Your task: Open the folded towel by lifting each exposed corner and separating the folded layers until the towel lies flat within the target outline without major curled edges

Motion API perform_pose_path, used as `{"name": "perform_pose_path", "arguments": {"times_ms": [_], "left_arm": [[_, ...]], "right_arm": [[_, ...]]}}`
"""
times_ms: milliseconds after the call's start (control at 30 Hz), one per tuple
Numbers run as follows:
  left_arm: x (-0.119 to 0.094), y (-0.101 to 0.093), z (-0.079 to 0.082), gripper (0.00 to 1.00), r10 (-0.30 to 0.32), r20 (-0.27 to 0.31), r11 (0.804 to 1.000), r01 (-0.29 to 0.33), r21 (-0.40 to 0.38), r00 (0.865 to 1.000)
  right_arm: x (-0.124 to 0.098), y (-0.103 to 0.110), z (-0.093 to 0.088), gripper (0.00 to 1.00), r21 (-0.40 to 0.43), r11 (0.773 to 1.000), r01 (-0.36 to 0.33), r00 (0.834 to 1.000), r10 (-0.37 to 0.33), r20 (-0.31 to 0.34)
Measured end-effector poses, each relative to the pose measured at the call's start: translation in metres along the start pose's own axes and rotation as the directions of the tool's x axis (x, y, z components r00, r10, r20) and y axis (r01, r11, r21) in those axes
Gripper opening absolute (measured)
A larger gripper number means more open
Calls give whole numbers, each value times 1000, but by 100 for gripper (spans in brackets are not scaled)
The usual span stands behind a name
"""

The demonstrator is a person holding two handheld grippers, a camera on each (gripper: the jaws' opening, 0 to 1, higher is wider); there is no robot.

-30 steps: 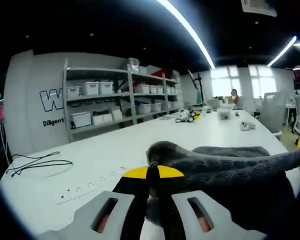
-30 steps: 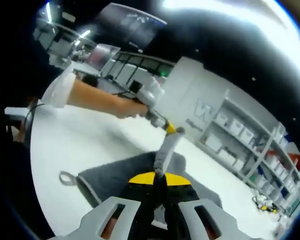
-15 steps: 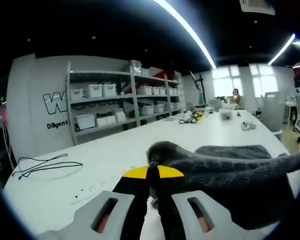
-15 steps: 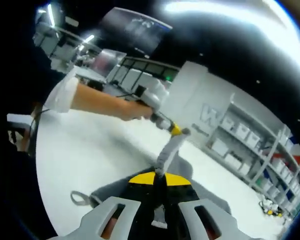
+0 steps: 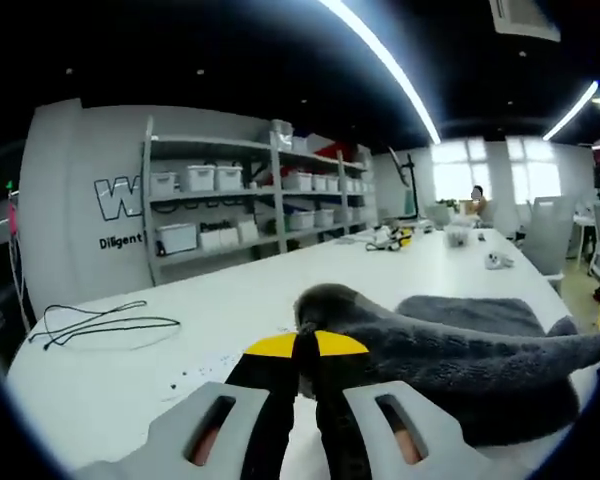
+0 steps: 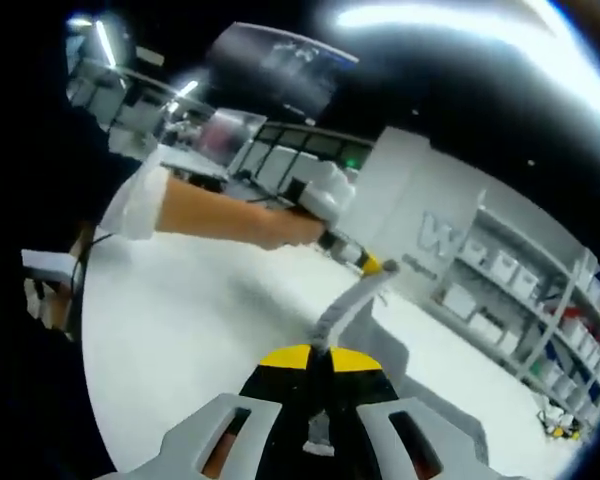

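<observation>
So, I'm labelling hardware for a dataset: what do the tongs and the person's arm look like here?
Both the left tongs and the right tongs have black jaws capped with yellow tips, set on light grey bodies with slotted openings showing orange inside. In the right gripper view, the left tongs show a white-grey handle with a black neck and yellow tip. The person wears a short white sleeve.

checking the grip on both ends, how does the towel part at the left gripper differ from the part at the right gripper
At the left gripper, the grey towel bunches into a rounded hump just past the jaws and sweeps sideways in a broad band. At the right gripper, it leaves the jaws as a narrow twisted strip rising towards the other gripper. The left part hangs close over the white table; the right part is pulled taut well above it. Both are clamped in shut jaws.
</observation>
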State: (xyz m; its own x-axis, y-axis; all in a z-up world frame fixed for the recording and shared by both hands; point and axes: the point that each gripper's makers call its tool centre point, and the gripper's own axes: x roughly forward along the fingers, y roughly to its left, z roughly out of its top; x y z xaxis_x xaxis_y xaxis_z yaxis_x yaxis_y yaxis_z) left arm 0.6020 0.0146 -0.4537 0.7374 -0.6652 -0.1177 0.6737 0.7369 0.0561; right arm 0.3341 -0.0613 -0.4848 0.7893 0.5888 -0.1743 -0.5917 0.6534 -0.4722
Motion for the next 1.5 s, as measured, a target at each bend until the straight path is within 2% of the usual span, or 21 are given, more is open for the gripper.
{"name": "perform_pose_path", "arguments": {"times_ms": [100,400,633,833,900,1167,1500], "left_arm": [[-4,4,1,4,-12,-7,1000,12,-14,1000],[-9,18,5,4,-25,-11,999,24,-40,1000],[-21,34,9,4,-31,-14,998,30,-55,999],[-29,42,4,4,-32,-21,998,30,-61,999],[-34,44,8,4,-26,-3,998,25,-51,1000],[-49,50,11,4,-15,-8,999,15,-31,1000],[-65,59,6,4,2,-6,998,-2,-55,1000]], "right_arm": [[3,6,9,0,14,1000,-16,999,15,32],[20,20,27,0,46,998,-49,997,46,55],[30,28,42,0,56,996,-67,996,63,66],[39,39,53,0,45,996,-81,995,77,68],[41,41,57,0,41,996,-81,994,78,71],[45,53,68,0,35,994,-100,992,97,82],[51,68,87,0,8,991,-131,987,130,92]]}}
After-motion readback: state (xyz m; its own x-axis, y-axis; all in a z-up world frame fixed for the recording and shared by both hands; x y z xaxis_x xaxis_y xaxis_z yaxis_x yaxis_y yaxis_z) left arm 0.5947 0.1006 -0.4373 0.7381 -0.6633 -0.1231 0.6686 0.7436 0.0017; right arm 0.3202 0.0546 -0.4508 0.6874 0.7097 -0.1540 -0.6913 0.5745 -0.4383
